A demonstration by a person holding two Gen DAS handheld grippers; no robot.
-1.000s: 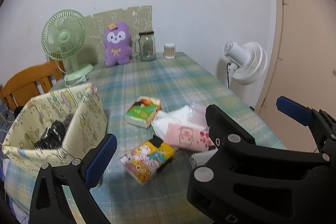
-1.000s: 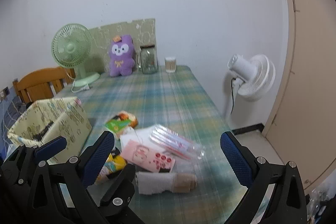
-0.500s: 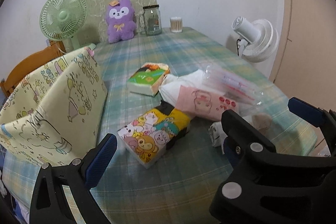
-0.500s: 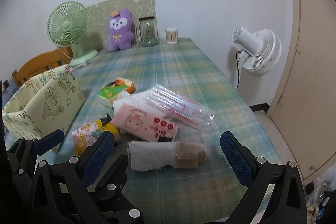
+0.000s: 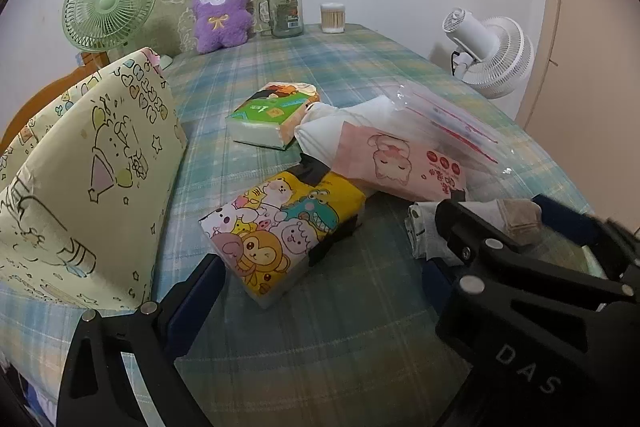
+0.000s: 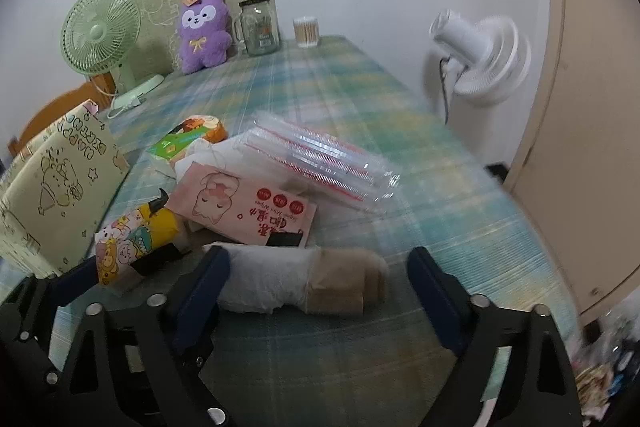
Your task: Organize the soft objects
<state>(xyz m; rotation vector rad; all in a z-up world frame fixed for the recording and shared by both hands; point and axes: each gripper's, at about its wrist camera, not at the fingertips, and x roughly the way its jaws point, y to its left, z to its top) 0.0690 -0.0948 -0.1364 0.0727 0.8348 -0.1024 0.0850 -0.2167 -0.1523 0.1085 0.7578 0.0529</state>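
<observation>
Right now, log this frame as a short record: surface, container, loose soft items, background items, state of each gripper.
surface: table with plaid cloth
container: yellow fabric bin, at the left
loose soft items: cartoon tissue pack; green tissue pack; pink wipes pack; rolled socks; clear zip bags
background items: purple plush; glass jar; green fan; white fan
left gripper: open, around the cartoon tissue pack
right gripper: jaws just closing, open astride the rolled socks

Black tongs (image 6: 316, 277) with blue pads (image 6: 204, 283), silver screws, apparently "DAS" lettering.
</observation>
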